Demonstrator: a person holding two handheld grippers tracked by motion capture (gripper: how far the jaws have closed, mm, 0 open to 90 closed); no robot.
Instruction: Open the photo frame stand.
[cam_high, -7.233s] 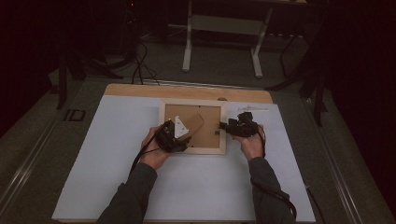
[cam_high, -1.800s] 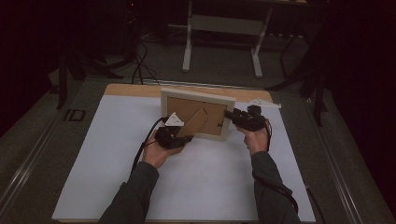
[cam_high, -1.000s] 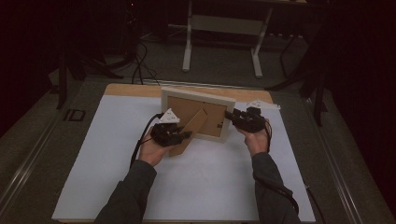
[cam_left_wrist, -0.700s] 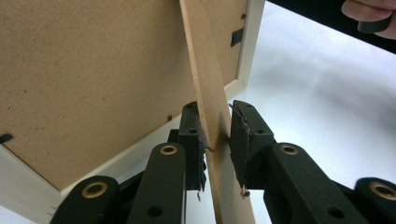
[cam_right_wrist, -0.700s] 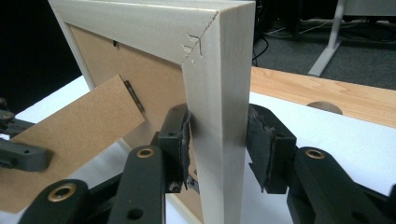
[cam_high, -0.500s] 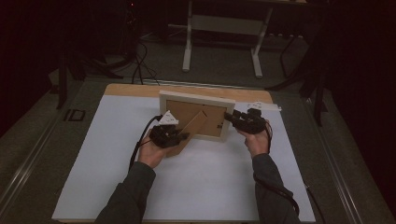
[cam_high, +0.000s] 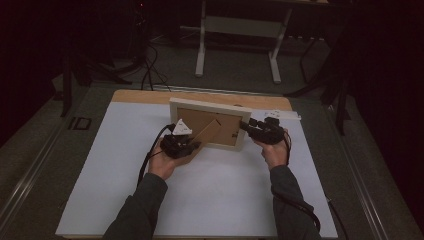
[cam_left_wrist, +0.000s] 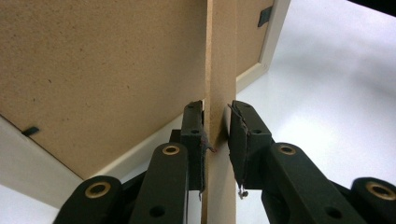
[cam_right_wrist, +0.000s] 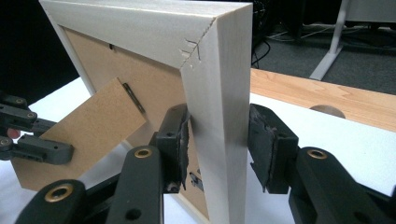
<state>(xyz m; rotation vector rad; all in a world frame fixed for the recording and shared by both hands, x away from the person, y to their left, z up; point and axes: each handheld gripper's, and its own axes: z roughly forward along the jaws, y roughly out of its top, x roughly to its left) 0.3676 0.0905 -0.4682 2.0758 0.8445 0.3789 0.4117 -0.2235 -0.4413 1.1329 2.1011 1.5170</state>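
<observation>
A pale wooden picture frame (cam_high: 207, 107) stands upright at the back middle of the white mat, its brown backing toward me. Its fold-out stand (cam_high: 210, 131) slants down to the left. My left gripper (cam_high: 192, 146) is shut on the stand's lower end; in the left gripper view the pads press both faces of the stand (cam_left_wrist: 219, 70) in front of the backing (cam_left_wrist: 102, 70). My right gripper (cam_high: 245, 126) is shut on the frame's right rail. The right gripper view has the rail (cam_right_wrist: 219, 70) between the pads, with the stand (cam_right_wrist: 88, 130) and left gripper (cam_right_wrist: 42, 140) beyond.
The white mat (cam_high: 210, 195) covers most of the table. A bare wooden strip (cam_high: 150, 96) with a round hole runs along the back edge. A small white strip (cam_high: 285, 114) lies behind the right gripper. Table legs and cables stand on the dark floor beyond.
Seven seconds ago the frame lay flat, face down; now it stands upright. Over the last second both grippers and the frame have hardly moved.
</observation>
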